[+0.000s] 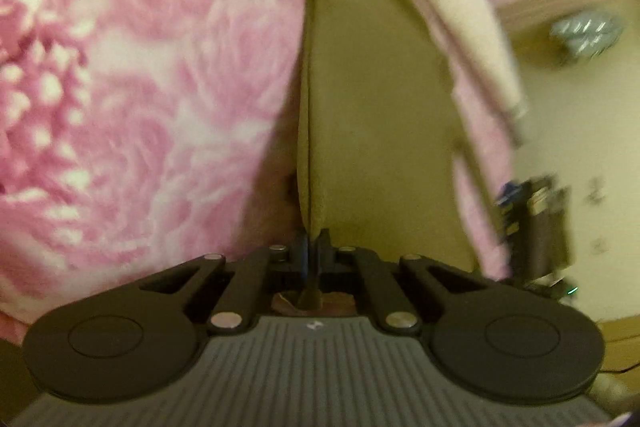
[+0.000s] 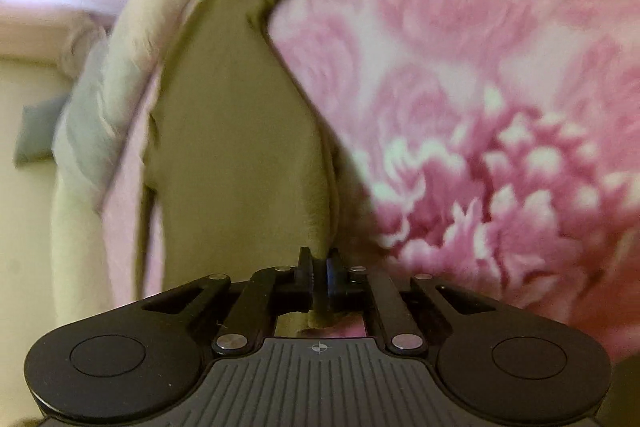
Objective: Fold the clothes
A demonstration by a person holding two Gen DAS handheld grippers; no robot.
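Note:
An olive-tan garment is stretched over a pink rose-patterned blanket. My left gripper is shut on a folded edge of this garment, the cloth pinched between its black fingers. In the right wrist view the same garment runs up from my right gripper, which is shut on another edge of it. The pink blanket fills the right side of that view. Both views are blurred.
A cream and pink bed edge curves along the right in the left wrist view, with a pale floor and dark clutter beyond. In the right wrist view the bed edge and a grey cloth lie left.

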